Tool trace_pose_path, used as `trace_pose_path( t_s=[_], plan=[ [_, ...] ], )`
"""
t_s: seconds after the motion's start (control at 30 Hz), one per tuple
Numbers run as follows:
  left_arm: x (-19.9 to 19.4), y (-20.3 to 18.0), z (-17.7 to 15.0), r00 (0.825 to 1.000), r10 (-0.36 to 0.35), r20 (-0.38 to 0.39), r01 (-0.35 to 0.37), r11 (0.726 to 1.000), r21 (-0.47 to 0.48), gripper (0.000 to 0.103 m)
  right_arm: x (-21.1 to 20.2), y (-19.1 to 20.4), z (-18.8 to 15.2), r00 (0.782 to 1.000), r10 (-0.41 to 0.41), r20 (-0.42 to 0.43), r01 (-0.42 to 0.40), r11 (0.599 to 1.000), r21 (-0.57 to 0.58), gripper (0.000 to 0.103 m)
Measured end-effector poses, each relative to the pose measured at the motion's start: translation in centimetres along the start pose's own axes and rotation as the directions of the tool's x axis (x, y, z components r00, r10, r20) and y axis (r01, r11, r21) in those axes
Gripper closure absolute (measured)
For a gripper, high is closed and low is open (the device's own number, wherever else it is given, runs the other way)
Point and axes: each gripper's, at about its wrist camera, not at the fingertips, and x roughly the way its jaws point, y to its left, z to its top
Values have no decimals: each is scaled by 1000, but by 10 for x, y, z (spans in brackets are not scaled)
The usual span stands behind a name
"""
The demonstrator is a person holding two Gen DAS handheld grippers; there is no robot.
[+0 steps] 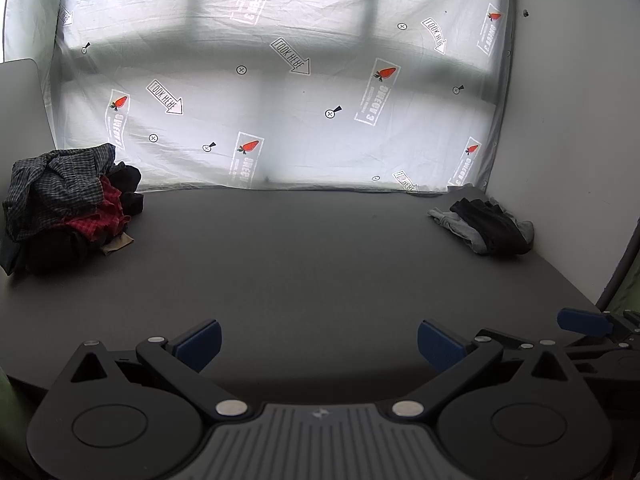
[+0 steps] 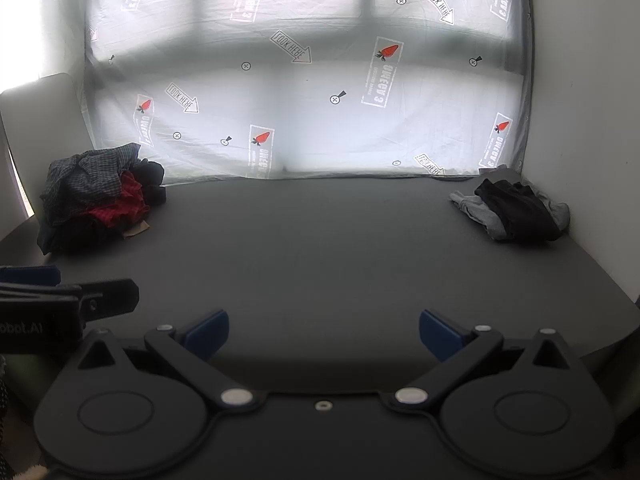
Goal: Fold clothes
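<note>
From your left wrist, your left gripper (image 1: 319, 344) hangs over the near edge of the grey table (image 1: 304, 264) with its fingers spread wide and nothing between them, the heap (image 1: 68, 208) of crumpled checked, red and dark clothes sitting far left against the sheet (image 1: 280, 80), and a smaller black-and-grey pile (image 1: 486, 226) far right by the wall. From your right wrist, your right gripper (image 2: 324, 334) is likewise released and empty over the bare table, heap far left, pile far right.
</note>
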Motion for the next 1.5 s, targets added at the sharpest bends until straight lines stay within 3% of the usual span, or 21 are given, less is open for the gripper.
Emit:
trace_pose_path(
  t_s=[1.5],
  plan=[
    [-5, -1, -2, 1000, 2, 3, -2, 1000, 23, 0, -4, -9, 4, 1000, 3, 2, -3, 1000, 12, 0]
  ],
)
